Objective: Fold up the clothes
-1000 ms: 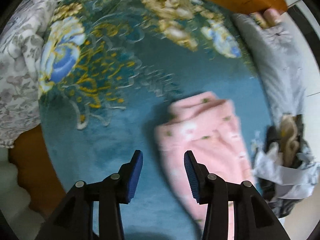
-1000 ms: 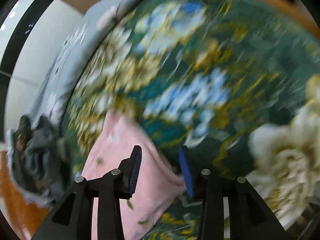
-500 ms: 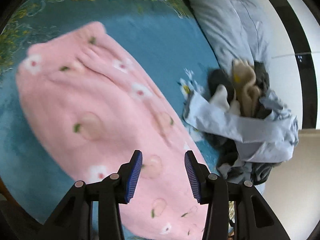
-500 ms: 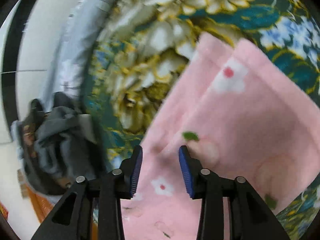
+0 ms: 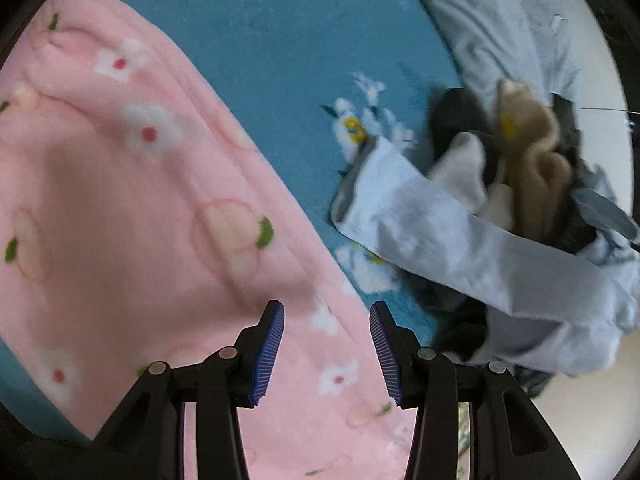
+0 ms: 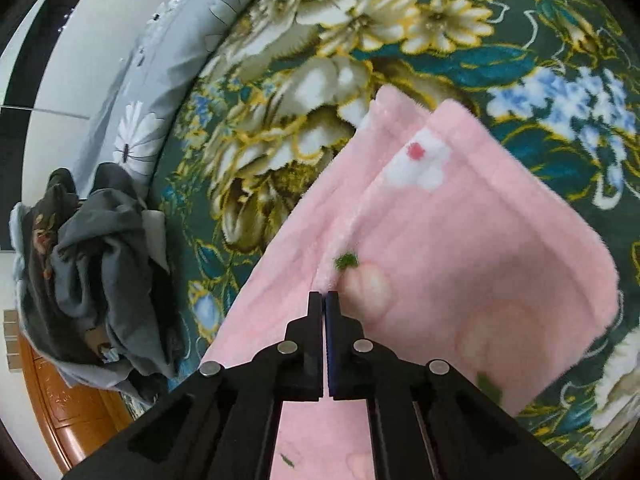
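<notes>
The pink fleece garment with flower and peach print is cut off at the frame edges, its long axis running diagonally across the teal floral bed blanket. The left tongs are held half open above it, empty. The right tongs, open a second ago, are now seen shut at a fold; whether fabric is pinched cannot be told

I am looking at a pink fleece garment printed with white flowers, peaches and small green leaves. It is lying flat on the teal floral blanket, folded over itself, with two hemmed ends sitting side by side, one overlapping the other. A heap of unfolded clothes, pale blue, grey, beige and black, is sitting crumpled just beside it at the blanket's edge.
</notes>
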`<action>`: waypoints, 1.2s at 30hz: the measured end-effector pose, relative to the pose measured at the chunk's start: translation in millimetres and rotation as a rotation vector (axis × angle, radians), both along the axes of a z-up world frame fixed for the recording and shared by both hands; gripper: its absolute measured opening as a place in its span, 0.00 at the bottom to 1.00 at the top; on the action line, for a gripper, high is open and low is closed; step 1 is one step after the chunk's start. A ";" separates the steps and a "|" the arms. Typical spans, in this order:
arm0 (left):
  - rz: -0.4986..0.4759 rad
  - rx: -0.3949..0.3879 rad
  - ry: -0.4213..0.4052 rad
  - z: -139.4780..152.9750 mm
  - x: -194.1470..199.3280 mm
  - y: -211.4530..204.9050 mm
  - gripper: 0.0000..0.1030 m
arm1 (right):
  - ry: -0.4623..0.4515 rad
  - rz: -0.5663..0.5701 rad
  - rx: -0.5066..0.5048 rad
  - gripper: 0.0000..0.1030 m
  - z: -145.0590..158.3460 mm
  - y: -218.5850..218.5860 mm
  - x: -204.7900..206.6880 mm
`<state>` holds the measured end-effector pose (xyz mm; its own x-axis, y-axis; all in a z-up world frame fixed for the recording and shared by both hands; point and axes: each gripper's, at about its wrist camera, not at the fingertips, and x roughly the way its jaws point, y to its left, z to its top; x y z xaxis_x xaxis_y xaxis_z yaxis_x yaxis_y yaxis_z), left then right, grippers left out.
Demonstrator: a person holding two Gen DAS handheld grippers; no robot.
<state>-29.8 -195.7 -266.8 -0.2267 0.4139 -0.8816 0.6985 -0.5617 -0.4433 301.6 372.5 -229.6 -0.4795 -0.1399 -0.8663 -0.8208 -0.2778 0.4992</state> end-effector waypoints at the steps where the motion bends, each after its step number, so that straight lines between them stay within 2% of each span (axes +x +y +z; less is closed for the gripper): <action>1: 0.003 -0.006 -0.018 -3.7 -1.6 -1.4 0.47 | 0.009 0.004 0.006 0.01 4.2 -0.5 2.7; 4: 0.044 0.017 -0.057 -15.5 -2.2 -8.9 0.47 | 0.011 0.054 0.063 0.00 19.6 -5.1 7.6; 8: 0.099 0.049 -0.076 -22.8 0.4 -15.8 0.43 | -0.005 0.054 0.096 0.00 26.1 0.4 16.5; 14: 0.073 -0.012 -0.095 -24.5 4.3 -17.1 0.14 | 0.026 0.009 0.035 0.03 20.1 6.0 18.9; 18: 0.068 0.006 -0.061 -25.4 13.4 -22.4 0.07 | 0.097 -0.039 -0.040 0.03 12.6 3.3 3.1; 23: 0.063 0.024 -0.027 -22.6 24.1 -27.7 0.05 | 0.043 -0.039 -0.104 0.07 -3.6 0.6 -29.2; 25: 0.071 0.040 -0.013 -20.0 29.5 -32.0 0.05 | -0.006 -0.037 -0.102 0.28 -7.9 -2.7 -38.1; 26: 0.072 0.044 -0.008 -18.6 31.4 -33.9 0.05 | -0.027 -0.039 -0.106 0.31 -9.3 -4.8 -39.7; 30: 0.061 0.051 0.021 -12.7 39.1 -34.6 0.04 | -0.110 -0.040 -0.103 0.31 -13.9 -10.1 -45.1; 34: 0.048 0.052 0.052 -4.7 46.6 -37.2 0.04 | -0.170 -0.102 -0.134 0.31 -22.8 -7.0 -46.3; 35: 0.049 0.056 0.062 -2.3 49.2 -39.8 0.04 | -0.185 -0.117 -0.141 0.30 -24.9 -6.1 -46.6; 36: 0.050 0.061 0.072 0.0 51.8 -42.7 0.04 | -0.201 -0.124 -0.145 0.25 -26.5 -4.8 -47.1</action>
